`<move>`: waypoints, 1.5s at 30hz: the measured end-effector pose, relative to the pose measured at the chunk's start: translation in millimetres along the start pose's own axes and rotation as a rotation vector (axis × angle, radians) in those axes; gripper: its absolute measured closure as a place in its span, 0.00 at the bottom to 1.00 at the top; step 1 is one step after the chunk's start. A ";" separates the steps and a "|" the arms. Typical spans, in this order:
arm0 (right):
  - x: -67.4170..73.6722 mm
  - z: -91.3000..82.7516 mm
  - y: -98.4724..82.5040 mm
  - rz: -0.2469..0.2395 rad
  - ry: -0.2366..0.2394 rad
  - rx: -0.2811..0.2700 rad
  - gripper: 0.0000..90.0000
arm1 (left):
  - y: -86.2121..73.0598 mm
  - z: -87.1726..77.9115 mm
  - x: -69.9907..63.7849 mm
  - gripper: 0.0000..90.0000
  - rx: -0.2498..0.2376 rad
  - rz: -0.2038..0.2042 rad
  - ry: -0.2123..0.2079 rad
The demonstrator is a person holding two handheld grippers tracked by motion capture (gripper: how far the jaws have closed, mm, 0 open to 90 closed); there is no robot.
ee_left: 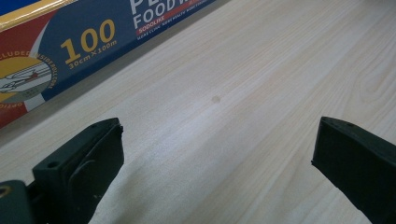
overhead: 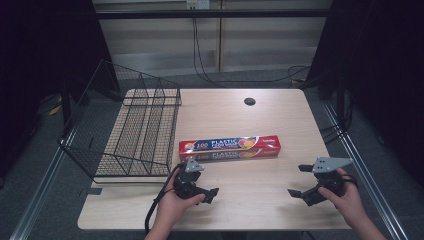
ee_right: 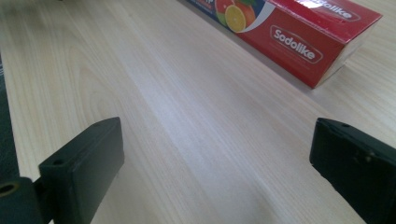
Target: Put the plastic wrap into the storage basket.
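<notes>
Left gripper [overhead: 206, 186] fingers [ee_left: 79, 163] gaping wide, gripping nothing, hovering over bare tabletop [overhead: 260, 195]. Right gripper [overhead: 300, 181] fingers [ee_right: 84, 158] likewise spread, empty. Plastic wrap box [overhead: 229, 147] lying flat at 12 o'clock of the left gripper, wire basket [overhead: 131, 130] sitting at the box's 9 o'clock.

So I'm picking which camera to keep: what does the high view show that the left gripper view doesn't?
High view alone: the wire basket, the right gripper and both hands. Left gripper view alone: the "100" print on the plastic wrap box up close. Shared: the box, the wooden table and the open left gripper.
</notes>
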State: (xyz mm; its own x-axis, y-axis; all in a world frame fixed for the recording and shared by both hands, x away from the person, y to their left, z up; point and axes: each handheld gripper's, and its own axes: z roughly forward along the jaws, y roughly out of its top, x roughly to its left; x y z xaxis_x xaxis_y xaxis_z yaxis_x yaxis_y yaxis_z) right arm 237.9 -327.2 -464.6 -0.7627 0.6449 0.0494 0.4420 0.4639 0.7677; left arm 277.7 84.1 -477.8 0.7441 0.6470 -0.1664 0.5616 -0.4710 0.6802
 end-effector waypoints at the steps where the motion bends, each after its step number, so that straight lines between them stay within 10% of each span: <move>1: -0.3 -0.2 -0.2 0.000 0.003 0.001 0.03 | 0.1 0.1 0.0 0.02 0.006 -0.005 -0.008; 14: -3.3 -2.0 -2.5 0.015 -0.007 -0.012 0.03 | 13.8 1.8 -1.6 0.00 -0.006 -0.044 -0.096; 45: -6.1 0.7 -5.7 0.025 -0.023 -0.006 0.03 | 88.6 15.0 11.1 0.03 0.004 -0.005 -0.138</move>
State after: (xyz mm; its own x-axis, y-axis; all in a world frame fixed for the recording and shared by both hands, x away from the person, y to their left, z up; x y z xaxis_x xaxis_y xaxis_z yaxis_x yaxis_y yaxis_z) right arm 240.3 -333.4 -469.8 -0.7404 0.6701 0.0539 0.4577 0.4438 0.7704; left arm 341.2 40.5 -430.1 0.7840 0.5605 -0.2666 0.5666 -0.4710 0.6761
